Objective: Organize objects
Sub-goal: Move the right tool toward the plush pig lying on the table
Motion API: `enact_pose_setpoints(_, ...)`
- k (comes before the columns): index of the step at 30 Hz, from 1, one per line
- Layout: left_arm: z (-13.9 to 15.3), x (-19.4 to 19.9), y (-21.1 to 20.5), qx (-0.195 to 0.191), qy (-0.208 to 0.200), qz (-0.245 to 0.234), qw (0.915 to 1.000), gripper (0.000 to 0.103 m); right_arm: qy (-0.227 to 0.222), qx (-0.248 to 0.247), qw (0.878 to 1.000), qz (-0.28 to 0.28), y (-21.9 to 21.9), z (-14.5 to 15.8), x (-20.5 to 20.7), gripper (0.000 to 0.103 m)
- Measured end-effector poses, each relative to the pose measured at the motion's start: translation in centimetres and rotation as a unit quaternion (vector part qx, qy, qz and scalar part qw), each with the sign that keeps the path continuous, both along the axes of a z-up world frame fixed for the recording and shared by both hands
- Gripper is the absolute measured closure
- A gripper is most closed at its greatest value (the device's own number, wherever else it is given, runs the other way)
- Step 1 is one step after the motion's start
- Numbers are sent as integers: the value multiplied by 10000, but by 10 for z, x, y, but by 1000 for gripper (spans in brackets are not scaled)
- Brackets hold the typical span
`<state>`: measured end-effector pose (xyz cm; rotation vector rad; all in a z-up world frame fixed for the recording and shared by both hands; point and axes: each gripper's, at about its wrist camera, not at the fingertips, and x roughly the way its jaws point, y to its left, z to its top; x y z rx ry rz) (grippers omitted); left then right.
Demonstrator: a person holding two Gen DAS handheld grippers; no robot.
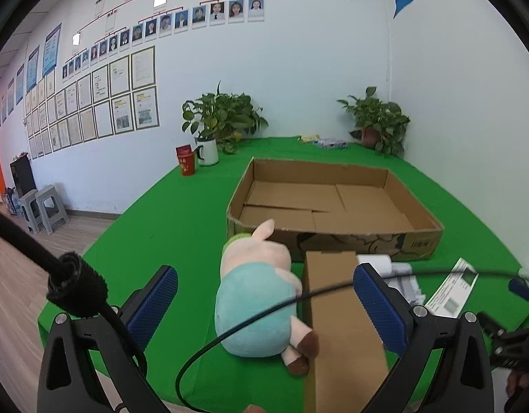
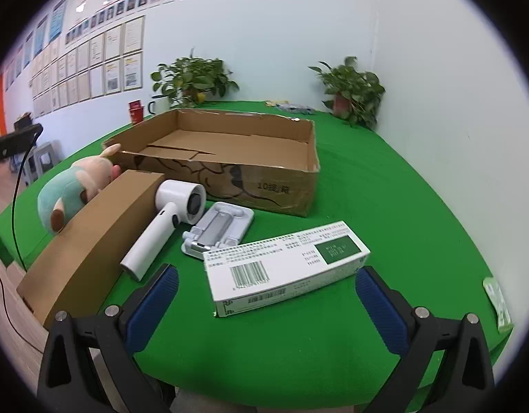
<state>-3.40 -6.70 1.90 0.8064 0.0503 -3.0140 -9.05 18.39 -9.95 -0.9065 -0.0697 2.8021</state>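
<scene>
Here both claws stand wide open and hold nothing. The left gripper (image 1: 264,303) hovers over the plush pig (image 1: 256,296) and the long brown box (image 1: 340,323); the right gripper (image 2: 267,304) hangs above the white carton (image 2: 285,266), beside the hair dryer (image 2: 168,220), near the open cardboard tray (image 2: 230,168).

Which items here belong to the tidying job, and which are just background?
Job: open cardboard tray; pink-and-teal plush pig; long brown carton; white hairdryer; white folding stand; white-and-green medicine box.
Background: two potted plants; red cup; white mug.
</scene>
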Motion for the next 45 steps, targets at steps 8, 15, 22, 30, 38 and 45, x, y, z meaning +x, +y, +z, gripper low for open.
enact_pose_setpoints(8,43,3,-18,6,218,163,9996,0,-97,208,9843,1749,-33,-4,27,1)
enact_pose_setpoints(15,-5,11,52,-56,-726,-1405,9874,1,508,-218,9735,2218,-53,20,50,1)
enact_pose_setpoints(22,-65,24,42,1194,-1872,-1873,9569,2,1194,-762,9826,1205,5,48,64,1)
enact_pose_setpoints(30,-66,26,27,815,-1541,-1452,9739,3,889,-1286,9855,661,21,37,28,1)
enact_pose_setpoints(38,-85,21,3,1285,-1928,-1534,9606,5,256,-2311,9563,1773,-22,23,-23,1)
enact_pose_setpoints(45,-77,16,-43,1691,-1691,-1239,9631,13,-35,-2707,9256,2647,-65,35,-63,1)
